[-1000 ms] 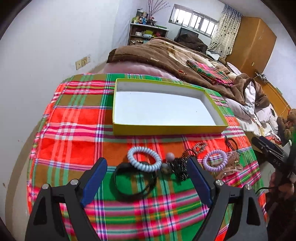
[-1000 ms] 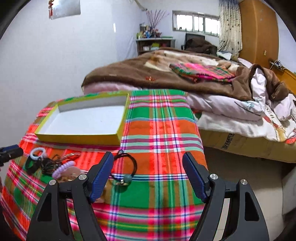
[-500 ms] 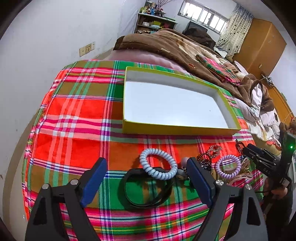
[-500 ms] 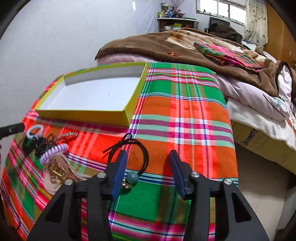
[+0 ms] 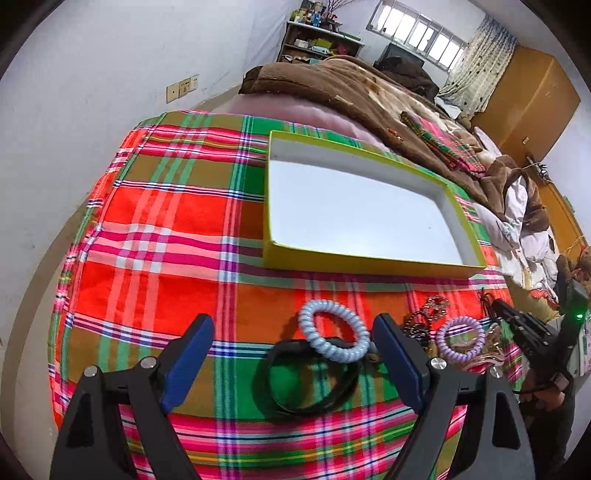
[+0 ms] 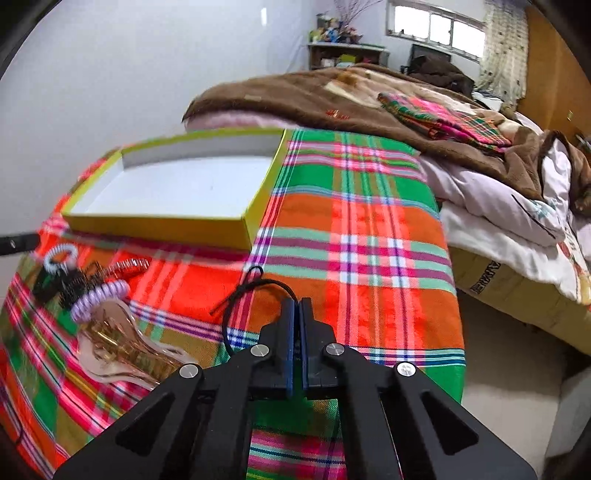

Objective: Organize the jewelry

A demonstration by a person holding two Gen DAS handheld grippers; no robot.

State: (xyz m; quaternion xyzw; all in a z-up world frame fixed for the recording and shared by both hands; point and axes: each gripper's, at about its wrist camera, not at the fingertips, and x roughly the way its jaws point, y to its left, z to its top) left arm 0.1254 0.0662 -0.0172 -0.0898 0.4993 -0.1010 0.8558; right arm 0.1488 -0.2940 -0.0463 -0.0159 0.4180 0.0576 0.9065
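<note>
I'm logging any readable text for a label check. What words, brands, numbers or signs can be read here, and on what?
None can be read for certain.
Dark print on the cardboard box under the bedding: blurred and tilted, not legible.
Items on the far shelf: too small to read.
The yellow box and the plaid cloth bear no text.

I count one yellow box (image 5: 362, 264) on the plaid cloth (image 5: 155, 206). Two coil hair ties lie near it: one pale blue (image 5: 333, 335), one purple (image 5: 460, 338). There is one black band (image 5: 310, 376), one black cord tie (image 6: 255, 291), one clear hair clip (image 6: 122, 347), and one beaded tangle (image 5: 424, 319) I cannot count apart.
</note>
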